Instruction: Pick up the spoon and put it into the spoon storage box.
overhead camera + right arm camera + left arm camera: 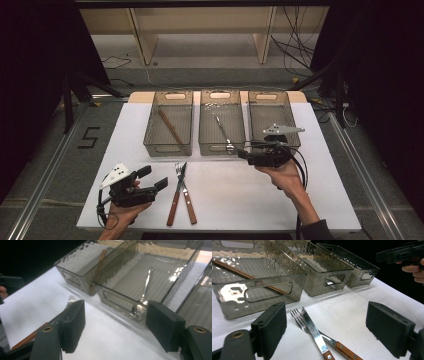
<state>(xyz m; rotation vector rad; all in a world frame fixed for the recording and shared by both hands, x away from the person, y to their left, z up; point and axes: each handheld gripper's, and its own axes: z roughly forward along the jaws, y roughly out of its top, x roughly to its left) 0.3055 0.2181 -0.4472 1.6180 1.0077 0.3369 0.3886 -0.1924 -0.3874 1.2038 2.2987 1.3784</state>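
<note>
Nearest the camera, left gripper point(154, 178) sits with jaws wide apart and empty, well left of and nearer than the tongs point(224, 133); a fork point(181, 189) and knife point(177, 192) with wooden handles lie crossed on the white table point(225, 195) just right of it. Chopsticks point(170, 126) lie in the bin left of the tongs. Tongs lie in the middle bin point(222, 122), arms close together, holding nothing; right gripper point(242, 152), jaws spread and empty, hovers by their near end, not touching.
</note>
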